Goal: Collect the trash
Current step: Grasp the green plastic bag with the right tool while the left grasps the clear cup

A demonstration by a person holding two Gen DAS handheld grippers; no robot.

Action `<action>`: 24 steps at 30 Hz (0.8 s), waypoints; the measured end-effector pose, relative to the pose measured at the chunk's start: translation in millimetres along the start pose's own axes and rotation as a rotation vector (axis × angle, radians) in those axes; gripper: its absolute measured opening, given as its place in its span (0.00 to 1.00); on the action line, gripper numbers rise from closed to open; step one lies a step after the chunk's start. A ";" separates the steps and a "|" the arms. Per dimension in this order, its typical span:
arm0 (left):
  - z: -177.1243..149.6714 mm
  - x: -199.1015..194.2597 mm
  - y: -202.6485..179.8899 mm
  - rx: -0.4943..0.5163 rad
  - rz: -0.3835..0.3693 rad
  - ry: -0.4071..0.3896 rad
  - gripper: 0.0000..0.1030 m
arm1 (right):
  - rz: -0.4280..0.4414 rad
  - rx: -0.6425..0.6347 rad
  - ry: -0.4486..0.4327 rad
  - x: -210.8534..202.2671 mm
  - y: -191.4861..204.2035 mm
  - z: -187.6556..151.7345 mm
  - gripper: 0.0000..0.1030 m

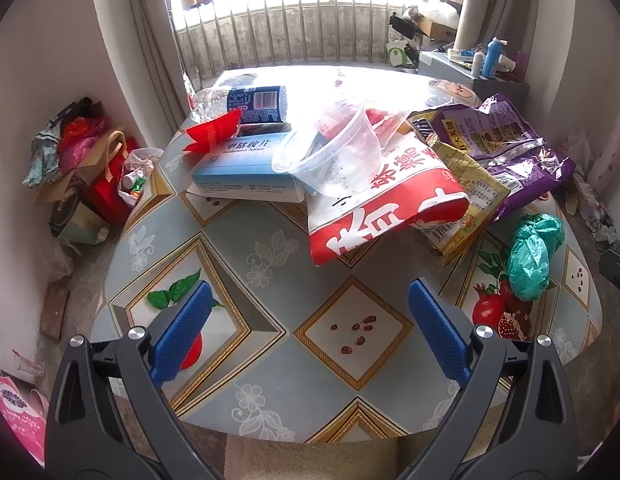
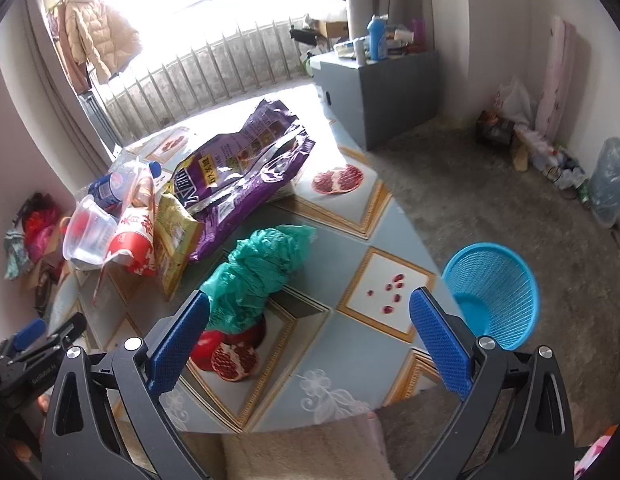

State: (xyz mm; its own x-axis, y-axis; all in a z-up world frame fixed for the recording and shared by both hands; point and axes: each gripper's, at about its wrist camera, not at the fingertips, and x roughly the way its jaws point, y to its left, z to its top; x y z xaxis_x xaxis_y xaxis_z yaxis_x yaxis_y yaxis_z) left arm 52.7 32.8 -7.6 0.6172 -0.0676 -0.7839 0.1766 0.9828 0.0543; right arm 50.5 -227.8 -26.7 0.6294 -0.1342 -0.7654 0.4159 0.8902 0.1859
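Trash lies piled on the round patterned table: a clear plastic cup, a red-and-white bag, a yellow packet, a purple bag, a blue-white box, a crushed bottle, a red wrapper and a crumpled green plastic bag. My left gripper is open and empty above the table's near part. My right gripper is open and empty, its left finger close to the green bag. A blue mesh basket stands on the floor right of the table.
Bags and boxes are heaped on the floor at the left wall. A grey cabinet with bottles stands behind the table. More clutter and a water jug line the right wall. A cushioned seat is at the table's near edge.
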 end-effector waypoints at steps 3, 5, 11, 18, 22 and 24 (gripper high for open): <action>5.3 -1.8 6.0 0.006 -0.085 -0.054 0.91 | 0.068 0.034 0.049 13.2 2.7 7.9 0.89; 8.6 -4.3 9.4 0.011 -0.143 -0.102 0.91 | 0.105 0.057 0.077 21.0 3.4 13.2 0.88; 17.8 -9.9 16.0 0.031 -0.214 -0.229 0.91 | 0.193 0.125 0.159 47.4 6.2 23.5 0.80; 46.2 5.0 27.4 -0.010 -0.248 -0.220 0.91 | 0.260 0.206 0.252 77.9 6.1 27.5 0.74; 64.8 14.6 28.2 -0.002 -0.287 -0.214 0.70 | 0.289 0.247 0.292 91.1 5.4 26.9 0.73; 70.9 25.3 24.2 0.021 -0.302 -0.183 0.62 | 0.300 0.267 0.313 98.7 5.7 26.5 0.72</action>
State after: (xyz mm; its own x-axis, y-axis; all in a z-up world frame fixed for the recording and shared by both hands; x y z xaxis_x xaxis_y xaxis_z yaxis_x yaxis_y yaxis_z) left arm 126.9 42.6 17.8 0.6615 -0.3862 -0.6428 0.3867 0.9101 -0.1489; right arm 132.4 -247.4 -84.9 0.5369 0.2834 -0.7946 0.4263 0.7216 0.5454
